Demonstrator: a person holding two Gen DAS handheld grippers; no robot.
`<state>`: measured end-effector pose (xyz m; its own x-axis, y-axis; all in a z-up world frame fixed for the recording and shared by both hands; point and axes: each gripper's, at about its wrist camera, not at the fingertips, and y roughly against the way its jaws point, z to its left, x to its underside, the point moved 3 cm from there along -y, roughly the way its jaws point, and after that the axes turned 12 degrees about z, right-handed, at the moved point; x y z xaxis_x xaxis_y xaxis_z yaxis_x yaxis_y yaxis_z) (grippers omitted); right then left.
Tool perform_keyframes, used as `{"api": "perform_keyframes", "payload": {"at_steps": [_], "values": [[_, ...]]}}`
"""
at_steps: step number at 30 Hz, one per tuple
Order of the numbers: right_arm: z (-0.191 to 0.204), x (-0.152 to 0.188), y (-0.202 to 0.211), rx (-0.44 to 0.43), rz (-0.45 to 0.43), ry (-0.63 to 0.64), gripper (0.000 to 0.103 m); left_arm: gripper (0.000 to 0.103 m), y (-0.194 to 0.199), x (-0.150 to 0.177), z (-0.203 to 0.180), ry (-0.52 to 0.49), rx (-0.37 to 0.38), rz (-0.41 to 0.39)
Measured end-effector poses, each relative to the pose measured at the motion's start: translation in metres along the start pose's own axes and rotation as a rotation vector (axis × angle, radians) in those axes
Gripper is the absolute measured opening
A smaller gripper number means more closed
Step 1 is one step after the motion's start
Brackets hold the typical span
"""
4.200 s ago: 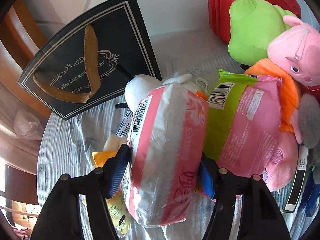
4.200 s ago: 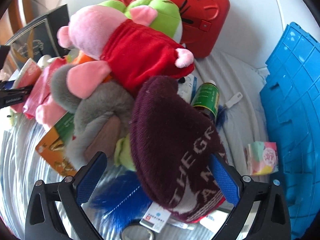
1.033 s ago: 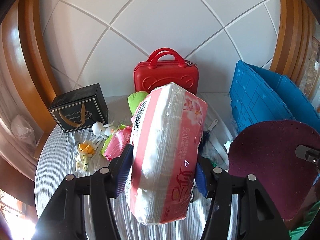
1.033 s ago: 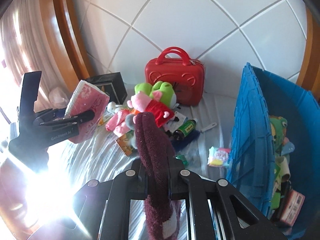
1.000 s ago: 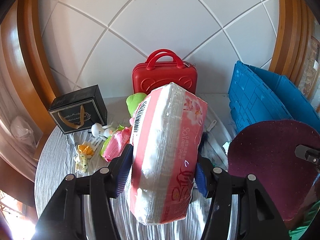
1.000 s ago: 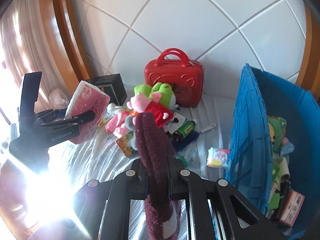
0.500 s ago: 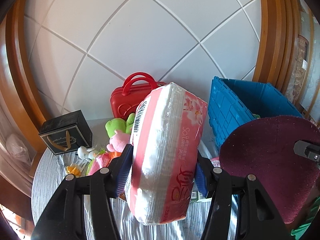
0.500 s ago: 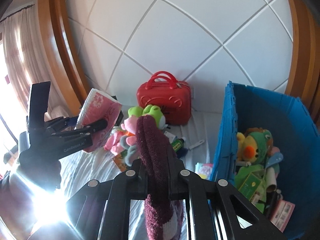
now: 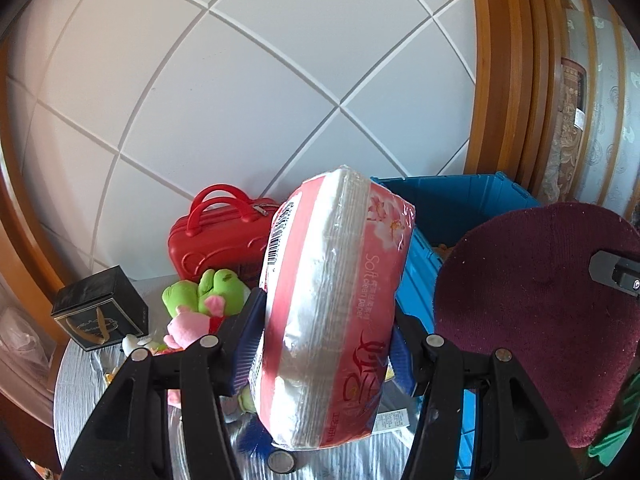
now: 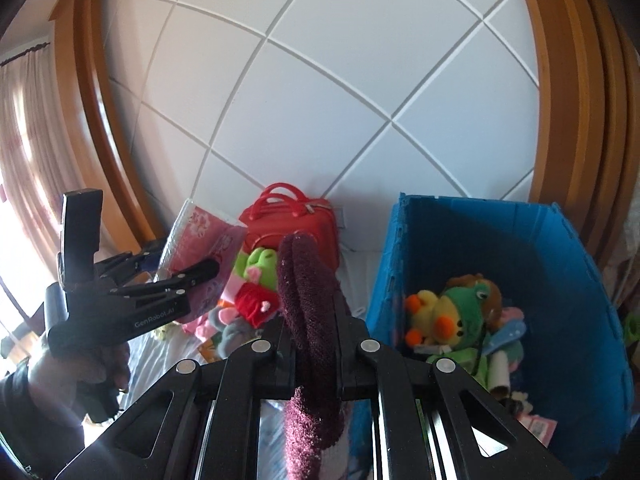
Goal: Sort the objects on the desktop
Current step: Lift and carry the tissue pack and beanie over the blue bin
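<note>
Pink-and-white plastic fills the space between the blue pads of my left tongs (image 9: 320,344): they are clamped on a pack of tissues (image 9: 332,312), which stands nearly upright, its barcode edge to the left and its printed face to the right. From my right-hand camera the same pack (image 10: 200,256) shows at the left, pinched by the black fingers, with my hand (image 10: 80,364) wrapped round the handle below it.

My right tongs (image 10: 316,344) are pressed together on a dark red knitted hat (image 10: 308,312), folded thin between the jaws, one end poking up beyond the tips and the other hanging down toward me. In the left camera the hat (image 9: 532,320) spreads as a broad rounded shape at the right.

Beyond the tongs, a blue crate (image 10: 560,248) stands open on the right side of the table (image 9: 76,384). Inside lie a green and yellow soft toy (image 10: 452,316) and other small things I cannot make out. On the table's far left sits a black gift box (image 9: 100,312). A red case (image 9: 216,248) with a handle stands against the white tiled wall (image 9: 280,80). In front of the case is a heap of soft toys, a green frog (image 9: 208,292) on top and a pink pig (image 9: 188,326) just below it.
</note>
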<state>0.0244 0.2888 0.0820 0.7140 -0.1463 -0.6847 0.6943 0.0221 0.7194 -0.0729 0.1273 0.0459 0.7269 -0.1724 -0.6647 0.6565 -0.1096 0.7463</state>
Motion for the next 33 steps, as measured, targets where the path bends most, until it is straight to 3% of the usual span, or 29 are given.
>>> {"api": "perform_keyframes", "payload": {"at_steps": [14, 23, 33], "values": [[-0.084, -0.001, 0.029, 0.096, -0.032, -0.104, 0.012, 0.055, -0.028, -0.032, -0.107, -0.127, 0.108, 0.016], [-0.138, -0.001, 0.038, 0.161, -0.047, -0.181, 0.012, 0.055, -0.038, -0.05, -0.15, -0.184, 0.147, 0.018], [-0.185, 0.017, 0.026, 0.232, 0.002, -0.254, 0.012, 0.055, -0.05, -0.06, -0.202, -0.259, 0.199, 0.056]]}}
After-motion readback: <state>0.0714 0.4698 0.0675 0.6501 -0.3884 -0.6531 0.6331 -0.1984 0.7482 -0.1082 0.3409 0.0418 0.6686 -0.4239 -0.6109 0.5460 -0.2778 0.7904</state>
